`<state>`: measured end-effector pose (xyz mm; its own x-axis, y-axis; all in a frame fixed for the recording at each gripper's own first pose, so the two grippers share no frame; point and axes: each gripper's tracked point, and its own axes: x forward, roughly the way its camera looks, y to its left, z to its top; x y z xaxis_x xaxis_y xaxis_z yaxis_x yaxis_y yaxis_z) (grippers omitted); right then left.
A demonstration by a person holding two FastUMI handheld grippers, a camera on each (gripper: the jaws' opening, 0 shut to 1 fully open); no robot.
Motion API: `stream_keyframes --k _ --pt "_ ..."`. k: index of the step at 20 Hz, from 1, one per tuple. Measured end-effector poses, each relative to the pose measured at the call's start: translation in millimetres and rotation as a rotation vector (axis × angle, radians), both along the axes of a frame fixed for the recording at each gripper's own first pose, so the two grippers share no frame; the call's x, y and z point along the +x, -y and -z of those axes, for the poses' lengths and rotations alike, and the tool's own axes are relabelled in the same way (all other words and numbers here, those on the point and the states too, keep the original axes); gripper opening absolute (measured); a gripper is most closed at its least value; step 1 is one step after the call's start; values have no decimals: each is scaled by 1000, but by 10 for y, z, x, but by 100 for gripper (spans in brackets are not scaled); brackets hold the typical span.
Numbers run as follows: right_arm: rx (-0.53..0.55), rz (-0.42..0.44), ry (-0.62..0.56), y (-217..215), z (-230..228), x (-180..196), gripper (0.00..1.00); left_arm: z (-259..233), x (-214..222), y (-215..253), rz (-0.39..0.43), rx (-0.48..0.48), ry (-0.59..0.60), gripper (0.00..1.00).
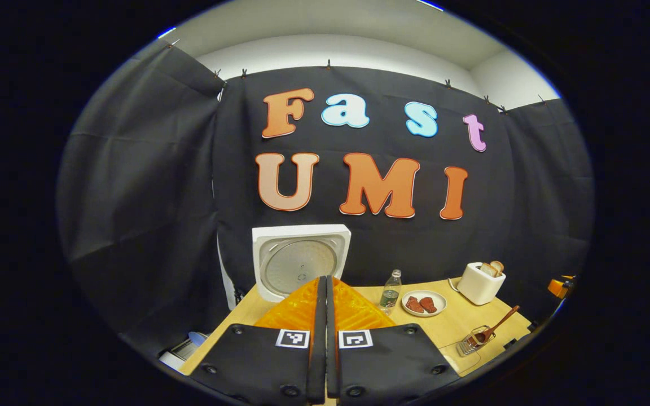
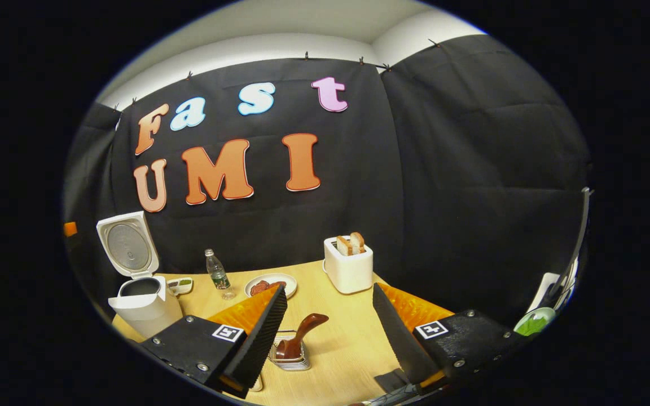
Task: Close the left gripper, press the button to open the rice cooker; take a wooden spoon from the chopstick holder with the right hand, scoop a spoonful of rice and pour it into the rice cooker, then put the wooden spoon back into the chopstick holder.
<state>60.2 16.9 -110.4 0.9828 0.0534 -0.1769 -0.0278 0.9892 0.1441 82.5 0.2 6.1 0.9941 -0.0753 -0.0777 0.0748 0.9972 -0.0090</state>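
On the table (image 2: 336, 344), the white rice cooker (image 2: 143, 304) is seen lid-up, the wooden spoon (image 2: 297, 338) slanted in the wire chopstick holder (image 2: 291, 358), the left hand-held gripper (image 1: 325, 293) pressed together, the right hand-held gripper (image 2: 329, 316) spread wide.

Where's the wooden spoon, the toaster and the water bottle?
wooden spoon (image 2: 297, 338), right gripper view, on its handle.
toaster (image 2: 349, 272), right gripper view, on its front wall.
water bottle (image 1: 390, 293), left gripper view, on its middle.

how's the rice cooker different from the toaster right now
The rice cooker stands at the table's left end with its lid swung up and its pot showing; the toaster sits farther right, with no lid. The toaster holds two bread slices upright in its slots. Both are white appliances on the wooden table.
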Motion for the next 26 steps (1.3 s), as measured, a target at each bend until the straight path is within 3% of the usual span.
stream_keyframes --k 2,3,4,7,8,9,12,14,15,23,26 --pt "20 0 -35 -9 180 146 95 -36 -77 -66 -15 5 11 5" --pt "26 -2 -53 -15 263 215 95 -42 -83 -95 -23 2 14 11" --pt "32 -8 -77 -19 356 254 94 -68 -95 -132 -31 -2 19 17" --pt "86 -32 -113 -89 512 384 95 -71 -183 -229 -46 -25 16 49" --pt "108 -41 -129 -138 593 423 95 -104 -220 -278 -59 -37 24 50" --pt "127 -45 -145 -177 667 469 94 -137 -268 -295 -59 -48 33 43" --pt "150 -48 -188 -257 890 606 95 -191 -300 -414 -80 -49 48 77" --pt "198 -50 -221 -284 1018 647 95 -272 -340 -497 -98 -42 64 84" --pt "223 -50 -234 -309 1071 661 95 -298 -396 -536 -109 -33 72 100" --pt "315 -78 -323 -552 1392 778 92 -156 -436 -757 -167 -12 33 100" --pt "390 -88 -340 -629 1404 792 63 -159 -474 -754 -150 -37 36 100"
